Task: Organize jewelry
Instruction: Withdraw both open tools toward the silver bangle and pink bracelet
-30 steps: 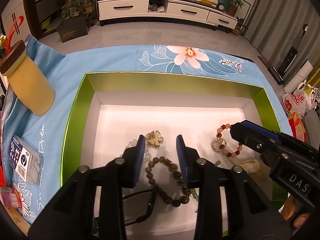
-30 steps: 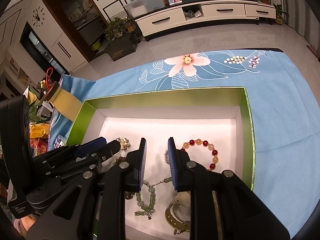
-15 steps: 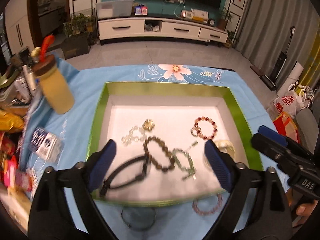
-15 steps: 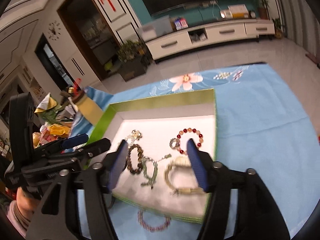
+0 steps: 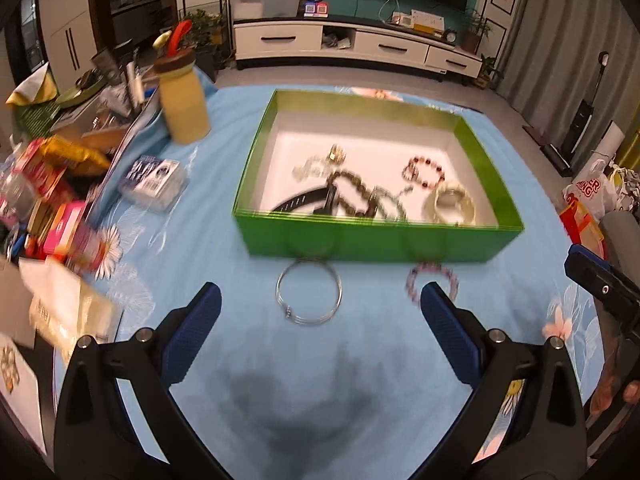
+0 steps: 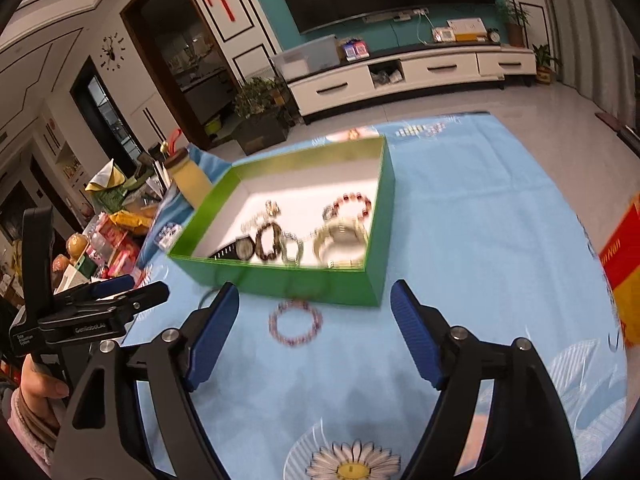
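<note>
A green box (image 5: 372,242) (image 6: 280,280) with a white floor sits on the blue cloth and holds several bracelets, a black watch (image 5: 304,200) and a red bead bracelet (image 5: 424,170). In front of it on the cloth lie a silver wire bangle (image 5: 308,298) and a pink bead bracelet (image 5: 432,280) (image 6: 296,322). My left gripper (image 5: 318,316) is wide open and empty, just before the bangle. My right gripper (image 6: 314,320) is wide open and empty, around the pink bracelet's spot but above it.
A yellow bottle (image 5: 182,96) with a brown lid stands left of the box. Snack packs, boxes and papers (image 5: 60,200) crowd the left table edge. A small card pack (image 5: 154,178) lies on the cloth. Red bags (image 6: 624,256) are at the right.
Both grippers pulled back and up out of the box and opened wide. The bangle and pink bracelet on the cloth have come into view.
</note>
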A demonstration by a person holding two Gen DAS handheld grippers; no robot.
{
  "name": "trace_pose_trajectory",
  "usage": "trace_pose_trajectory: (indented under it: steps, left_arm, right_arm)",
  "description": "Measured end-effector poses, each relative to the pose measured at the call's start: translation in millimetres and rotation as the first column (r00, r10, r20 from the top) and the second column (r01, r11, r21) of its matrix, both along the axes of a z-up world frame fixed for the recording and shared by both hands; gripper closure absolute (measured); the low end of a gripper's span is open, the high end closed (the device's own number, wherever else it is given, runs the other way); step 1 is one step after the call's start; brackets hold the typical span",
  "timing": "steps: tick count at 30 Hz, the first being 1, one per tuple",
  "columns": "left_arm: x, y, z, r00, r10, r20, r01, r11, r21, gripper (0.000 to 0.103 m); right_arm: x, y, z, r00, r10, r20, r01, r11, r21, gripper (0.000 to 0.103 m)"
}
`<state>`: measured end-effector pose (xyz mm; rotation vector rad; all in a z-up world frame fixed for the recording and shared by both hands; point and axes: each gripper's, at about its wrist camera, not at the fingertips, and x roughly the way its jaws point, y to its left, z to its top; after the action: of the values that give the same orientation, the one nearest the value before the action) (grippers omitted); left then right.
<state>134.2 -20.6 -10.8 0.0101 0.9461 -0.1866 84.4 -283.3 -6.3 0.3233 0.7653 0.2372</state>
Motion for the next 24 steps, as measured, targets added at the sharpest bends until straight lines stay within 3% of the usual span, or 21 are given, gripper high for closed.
trace_pose_trajectory:
  steps: [7, 24]
  left_arm:
    - [-25.9, 14.4, -11.2, 0.999, 0.036, -0.033, -0.036, 0.999, -0.016, 0.002]
    - [-60.2, 63.5, -67.6, 0.989, 0.115, -0.09, -0.125, 0.986, -0.111, 0.002]
  right_arm:
    - [-19.0, 3.0, -16.2, 0.998, -0.015, -0.058, 0.016, 1.0, 0.021, 0.024]
    - [-42.0, 27.8, -59.5, 0.993, -0.006, -0.121, -0.002, 0.998, -0.064, 0.024]
